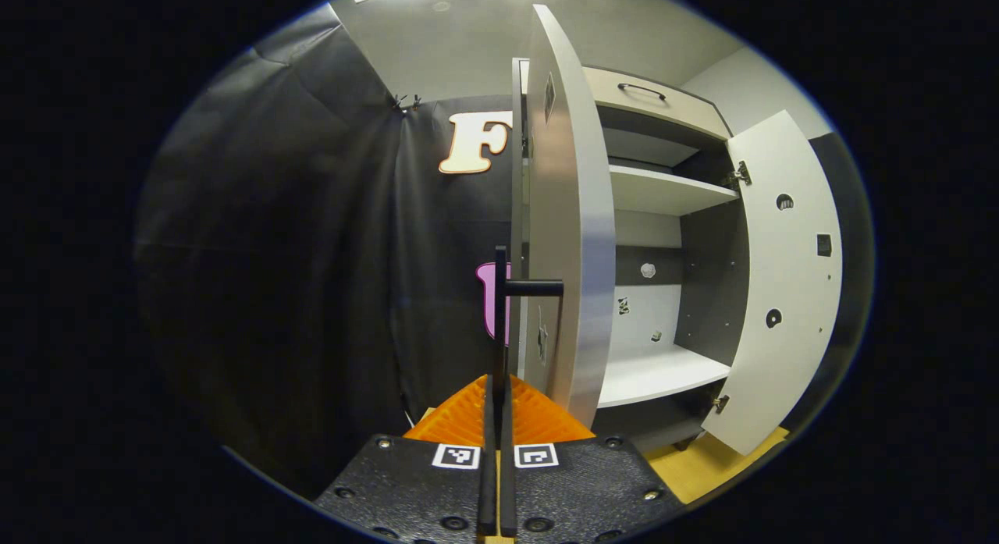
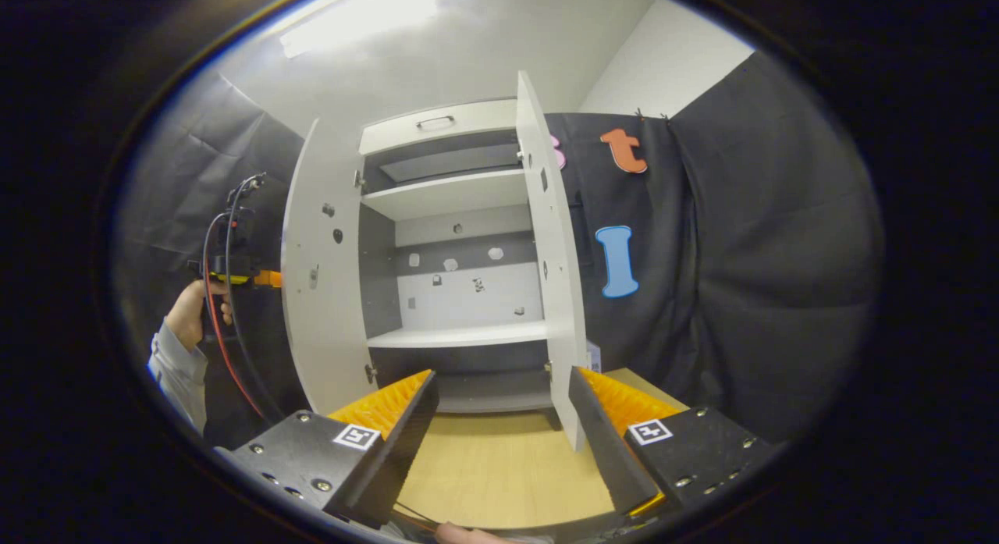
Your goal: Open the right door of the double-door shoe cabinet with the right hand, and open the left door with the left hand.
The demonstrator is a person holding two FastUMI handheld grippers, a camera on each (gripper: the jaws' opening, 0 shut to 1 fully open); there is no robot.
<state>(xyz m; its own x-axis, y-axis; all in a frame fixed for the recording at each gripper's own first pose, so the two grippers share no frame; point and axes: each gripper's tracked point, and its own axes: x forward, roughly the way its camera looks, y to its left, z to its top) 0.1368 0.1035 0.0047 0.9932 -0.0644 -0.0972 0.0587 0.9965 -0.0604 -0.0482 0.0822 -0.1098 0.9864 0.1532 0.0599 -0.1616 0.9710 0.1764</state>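
In the left gripper view, the left gripper [image 1: 497, 419] has its fingers pressed together around the thin vertical bar of the left door's handle [image 1: 500, 325], which rises straight ahead from between them; a short crosspiece joins the bar to the door face just to its right. The left door [image 1: 568, 240] stands swung out, seen almost edge-on immediately right of the gripper. Beyond it the shoe cabinet [image 1: 663, 193] lies open: a lower shelf [image 1: 652, 376], an upper shelf [image 1: 659, 191], a drawer with a dark handle [image 1: 643, 90] at the top. Farther right, the right door [image 1: 784, 286] hangs wide open, with round hinge holes on its pale inner face. Black cloth covers the wall to the left and behind.

In the right gripper view, the right gripper [image 2: 503, 407] is spread wide with nothing between its fingers. Directly below and ahead lies a wooden floor [image 2: 499, 466]. The bottom edge of the right door [image 2: 554, 263] sits just beside the right-hand finger, apart from it as far as can be told. Straight ahead the cabinet interior shows pale shelves and a grey back panel with small fittings. To the far left, past the opened left door [image 2: 324, 279], a person's hand [image 2: 195, 310] holds the left gripper [image 2: 265, 279] against the door's outer side, with red and black cables trailing from it.
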